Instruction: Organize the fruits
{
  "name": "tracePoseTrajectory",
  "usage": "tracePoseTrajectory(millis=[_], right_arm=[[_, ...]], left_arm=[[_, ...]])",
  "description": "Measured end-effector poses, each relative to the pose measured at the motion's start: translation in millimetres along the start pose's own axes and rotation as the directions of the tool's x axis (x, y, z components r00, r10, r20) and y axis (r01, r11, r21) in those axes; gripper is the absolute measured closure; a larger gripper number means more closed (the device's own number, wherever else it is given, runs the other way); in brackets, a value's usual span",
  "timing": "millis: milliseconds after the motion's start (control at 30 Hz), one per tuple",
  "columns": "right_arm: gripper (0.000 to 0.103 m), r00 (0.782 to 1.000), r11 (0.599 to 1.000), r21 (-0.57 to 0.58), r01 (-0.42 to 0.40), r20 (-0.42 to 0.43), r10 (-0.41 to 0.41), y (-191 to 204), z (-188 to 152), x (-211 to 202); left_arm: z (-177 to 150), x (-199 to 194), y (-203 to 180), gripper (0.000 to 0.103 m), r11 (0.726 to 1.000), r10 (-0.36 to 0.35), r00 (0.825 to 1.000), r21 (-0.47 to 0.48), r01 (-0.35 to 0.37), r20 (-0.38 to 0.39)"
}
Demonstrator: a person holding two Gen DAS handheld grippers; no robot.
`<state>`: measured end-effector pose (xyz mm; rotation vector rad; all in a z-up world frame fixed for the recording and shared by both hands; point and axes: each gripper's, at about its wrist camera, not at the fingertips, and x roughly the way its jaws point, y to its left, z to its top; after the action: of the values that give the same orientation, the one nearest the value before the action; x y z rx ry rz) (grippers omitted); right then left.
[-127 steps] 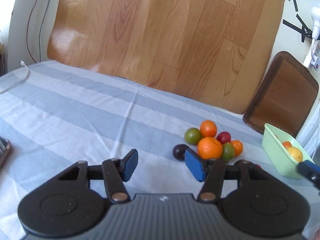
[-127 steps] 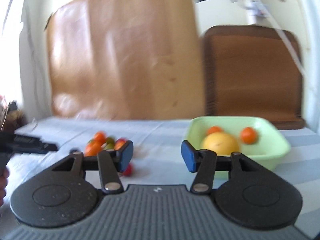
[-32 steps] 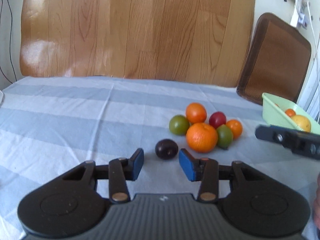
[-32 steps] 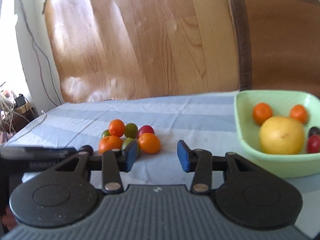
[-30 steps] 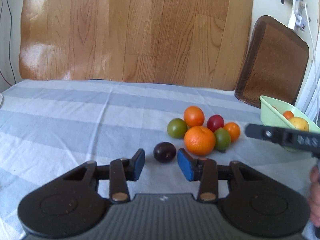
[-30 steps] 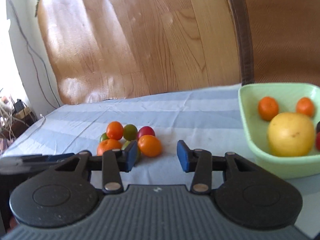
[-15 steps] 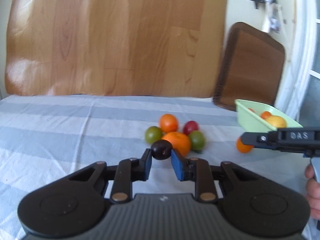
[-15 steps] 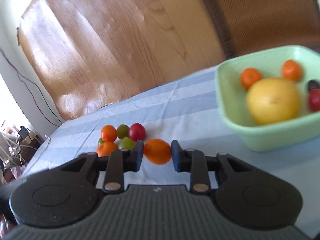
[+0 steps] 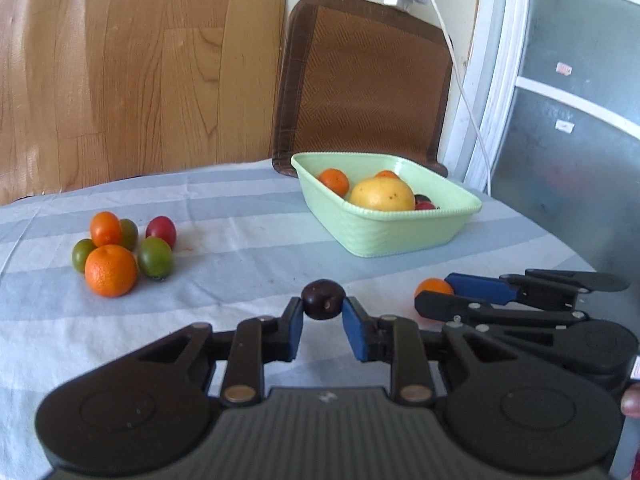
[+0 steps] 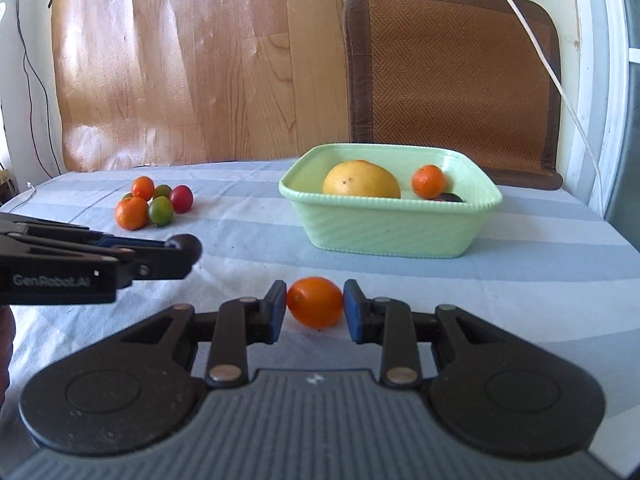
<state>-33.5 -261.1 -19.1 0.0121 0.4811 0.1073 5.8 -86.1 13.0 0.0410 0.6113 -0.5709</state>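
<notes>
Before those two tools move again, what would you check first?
1. Dark plum pinched in left tool: ok.
2. Orange fruit between right tool pads: ok, touching them, though its jaws are opening.
3. Cloth up to green basket free: ok.
4. Room left in basket: cannot tell, near wall hides its floor.
5. Tools apart from each other: ok.

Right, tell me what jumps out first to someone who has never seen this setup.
Each gripper carries a fruit above the striped cloth: the left gripper is shut on a dark plum, and the right gripper, jaws easing open, has a small orange fruit between its pads. Beyond them sits a pale green basket with a big yellow fruit inside, and to its left a cluster of loose fruit.
</notes>
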Motion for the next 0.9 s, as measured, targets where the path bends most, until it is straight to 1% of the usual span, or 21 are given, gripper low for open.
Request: tracePoseTrajectory(millis=[33,100,167,300,367,500,567,900], right_arm=[[0.065,1.0,1.0,-0.01,-0.001,-0.006,0.001,1.6,-1.0,2.1],[0.065,0.999,1.0,-0.016,-0.015,-0.045,0.015,3.0,-0.2,7.5],[0.064,0.998,1.0,-0.006,-0.029,-0.055,0.028,1.4,0.2,9.8],[0.064,0.997,0.998,0.029,-0.052,-0.052,0.054,-5.9,-1.0,6.2],[0.064,0.997,0.998,0.037,-0.057,-0.051,0.059,-6.5,-1.5,5.2],[0.063,0.997,0.997,0.049,-0.062,-0.048,0.064,-8.1,-2.4,3.8],[0.059,0.997,0.996,0.055,-0.067,-0.046,0.07,-9.5,-2.5,3.3],[0.057,0.997,0.996,0.053,-0.066,-0.047,0.068,-9.9,-2.7,3.7]], left_arm=[[-0.6,2.2,-2.2,0.078,1.0,0.011,1.0,0.006,-0.011,-0.008],[-1.0,8.2,-2.2,0.078,0.999,0.037,0.999,0.013,-0.037,-0.025],[-1.0,10.1,-3.4,0.077,0.998,0.056,0.998,0.019,-0.056,-0.033],[-0.5,17.1,-5.7,0.068,0.995,0.094,0.995,0.02,-0.093,-0.039],[-1.6,19.5,-7.6,0.062,0.994,0.109,0.993,0.018,-0.109,-0.041],[-3.1,22.2,-9.9,0.06,0.99,0.141,0.989,0.034,-0.14,-0.048],[-4.2,21.8,-10.7,0.06,0.989,0.147,0.988,0.039,-0.145,-0.046],[-7.4,18.9,-9.6,0.057,0.988,0.151,0.988,0.038,-0.149,-0.038]])
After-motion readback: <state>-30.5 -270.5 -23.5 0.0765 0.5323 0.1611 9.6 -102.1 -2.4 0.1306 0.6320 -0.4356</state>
